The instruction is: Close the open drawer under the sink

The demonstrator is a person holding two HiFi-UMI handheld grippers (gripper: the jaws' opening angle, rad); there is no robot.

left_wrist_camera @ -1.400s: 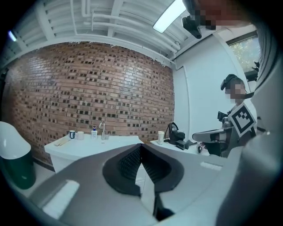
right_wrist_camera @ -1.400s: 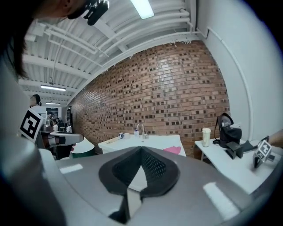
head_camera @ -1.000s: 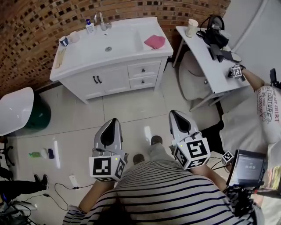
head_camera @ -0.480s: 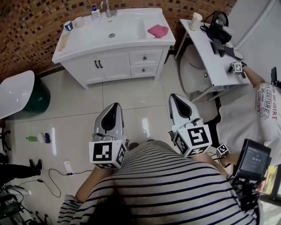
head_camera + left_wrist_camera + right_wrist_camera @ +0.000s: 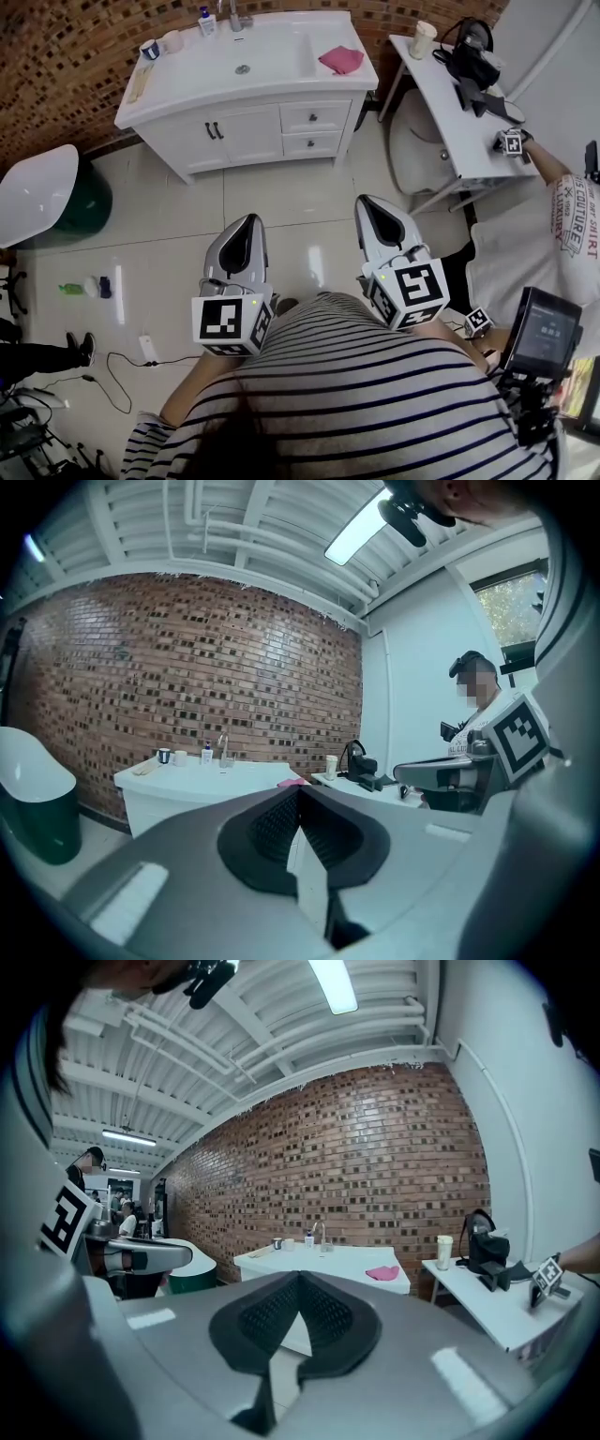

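- Bare tiled floor lies between us and the white sink cabinet. A side tabletop stands near the cabinet's right edge, and a green bin is well off to its left.
- The two drawers sit stacked at the cabinet's right end, below the pink cloth. From above both fronts look flush, and we cannot tell whether either sticks out.
- The left tool and right tool each have their tips pressed together with nothing between them. Both are well apart from the cabinet.
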